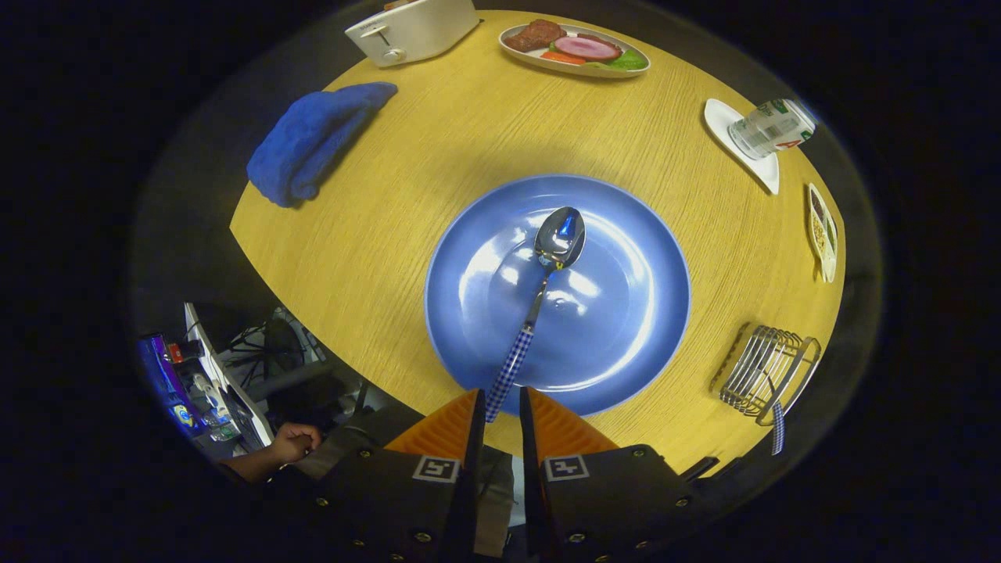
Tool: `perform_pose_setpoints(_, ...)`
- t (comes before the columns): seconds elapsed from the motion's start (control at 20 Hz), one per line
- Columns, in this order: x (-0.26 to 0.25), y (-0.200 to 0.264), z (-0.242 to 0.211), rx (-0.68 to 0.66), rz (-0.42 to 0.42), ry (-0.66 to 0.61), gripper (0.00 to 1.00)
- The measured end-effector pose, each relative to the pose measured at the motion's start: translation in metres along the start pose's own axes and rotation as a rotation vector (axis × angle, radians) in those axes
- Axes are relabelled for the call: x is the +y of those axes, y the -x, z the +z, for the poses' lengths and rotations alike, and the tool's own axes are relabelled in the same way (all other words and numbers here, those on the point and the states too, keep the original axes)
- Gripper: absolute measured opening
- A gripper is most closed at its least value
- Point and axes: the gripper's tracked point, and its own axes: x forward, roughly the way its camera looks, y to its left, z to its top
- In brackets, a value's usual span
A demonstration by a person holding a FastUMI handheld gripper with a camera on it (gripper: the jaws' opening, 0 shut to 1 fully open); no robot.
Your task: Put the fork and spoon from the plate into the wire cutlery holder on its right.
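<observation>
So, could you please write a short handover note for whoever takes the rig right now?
Gripper: fingers close together around the tip of the spoon's handle; whether both press on it cannot be told.
Spoon: lying on the blue plate, bowl beyond the fingers.
Wire cutlery holder: right of the plate, a checked handle hanging out, probably the fork.
Done: fork, apparently.
Left: lift the spoon and place it in the holder.

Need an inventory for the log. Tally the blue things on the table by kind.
Plate: 1
Towel: 1
Spoon with blue checked handle: 1
Total: 3
The gripper is open around the spoon handle's end.
</observation>
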Motion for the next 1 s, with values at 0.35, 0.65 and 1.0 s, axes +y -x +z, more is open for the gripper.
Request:
perform_pose_setpoints(0.35,0.003,-0.022,0.004,0.013,0.015,-0.079,0.25)
perform_pose_setpoints(0.65,0.004,-0.032,0.006,0.03,0.039,-0.098,0.25)
perform_pose_setpoints(1.0,-0.017,-0.028,-0.004,0.061,0.001,-0.044,0.06)
